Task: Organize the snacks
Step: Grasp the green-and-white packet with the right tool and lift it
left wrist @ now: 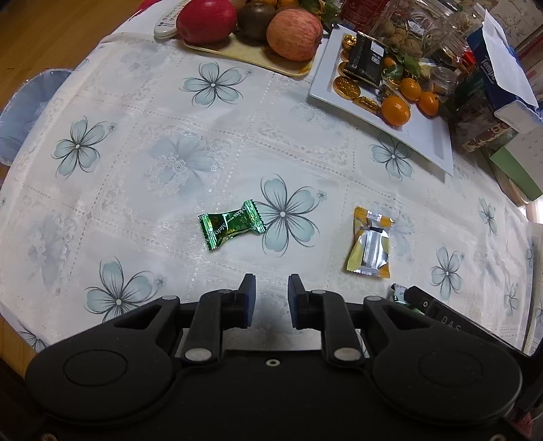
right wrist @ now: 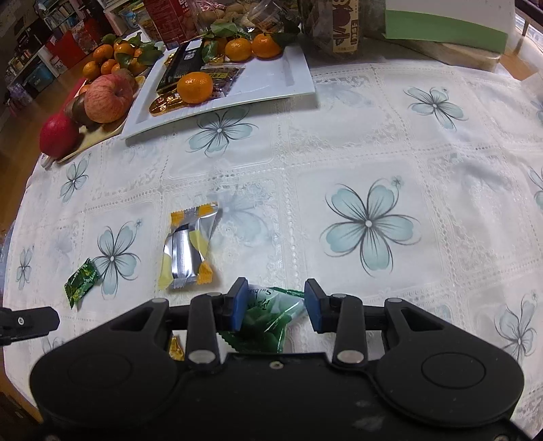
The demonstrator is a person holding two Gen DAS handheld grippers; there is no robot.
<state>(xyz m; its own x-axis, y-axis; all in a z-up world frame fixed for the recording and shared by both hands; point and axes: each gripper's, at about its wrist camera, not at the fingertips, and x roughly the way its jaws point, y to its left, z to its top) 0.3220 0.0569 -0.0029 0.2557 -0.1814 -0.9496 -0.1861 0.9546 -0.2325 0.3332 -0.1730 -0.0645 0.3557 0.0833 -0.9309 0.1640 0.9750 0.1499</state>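
Observation:
A green foil candy [left wrist: 231, 224] lies on the flowered tablecloth just ahead of my left gripper [left wrist: 271, 288], which is open and empty. It also shows in the right wrist view [right wrist: 82, 281]. A yellow and silver snack packet [left wrist: 370, 245] lies to the right; it also shows in the right wrist view [right wrist: 188, 251]. My right gripper [right wrist: 275, 296] is open, with a green and white snack bag [right wrist: 271, 313] lying on the cloth between its jaws, apart from the right pad. A small gold wrapper [right wrist: 175, 346] peeks out under the right gripper.
A white rectangular plate [left wrist: 424, 135] at the back holds gold coins, a black packet and mandarins; it also shows in the right wrist view [right wrist: 298, 78]. A cream tray [left wrist: 237, 56] carries apples and a kiwi. Jars, a tissue pack [left wrist: 499, 68] and green boxes [right wrist: 441, 30] crowd the far edge.

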